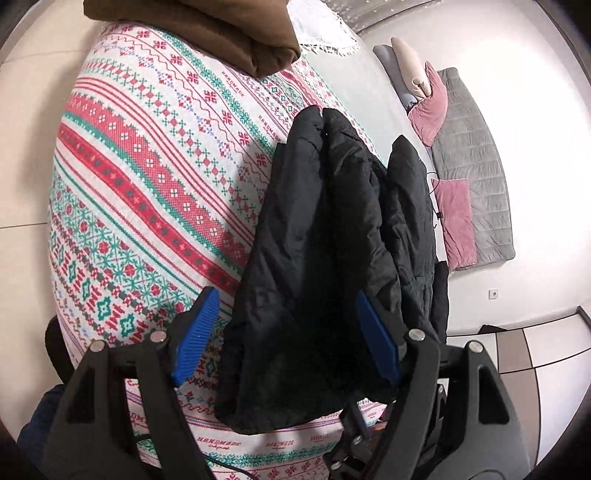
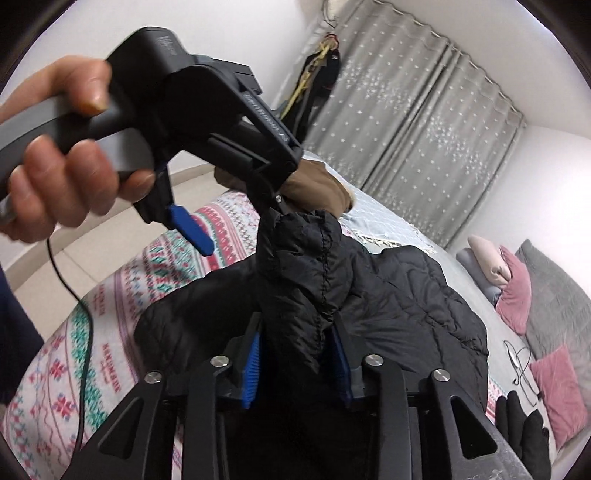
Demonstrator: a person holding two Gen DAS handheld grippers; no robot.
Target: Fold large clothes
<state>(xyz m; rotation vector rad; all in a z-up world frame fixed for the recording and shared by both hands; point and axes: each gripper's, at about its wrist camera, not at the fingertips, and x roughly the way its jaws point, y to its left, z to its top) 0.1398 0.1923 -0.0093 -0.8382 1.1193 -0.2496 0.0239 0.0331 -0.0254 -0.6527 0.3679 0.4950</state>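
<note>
Jacket (image 2: 369, 295), black, bunched on patterned bedspread (image 1: 147, 177), mid-fold. My left claw (image 1: 288, 347) wide, fabric between pads, apparently ungripped. My right claw (image 2: 295, 365) narrow around fold, grip unclear. Next: lay flat, smooth.

Black claw (image 2: 297, 363) w/ blue ribbed pads (image 2: 252, 369), silver screws (image 2: 373, 359), navy sleeve (image 2: 16, 354).

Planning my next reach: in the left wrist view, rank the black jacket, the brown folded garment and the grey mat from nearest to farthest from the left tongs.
1. Black jacket, between the left tongs.
2. Brown folded garment, up the bed, top left.
3. Grey mat, on the floor, right.
</note>
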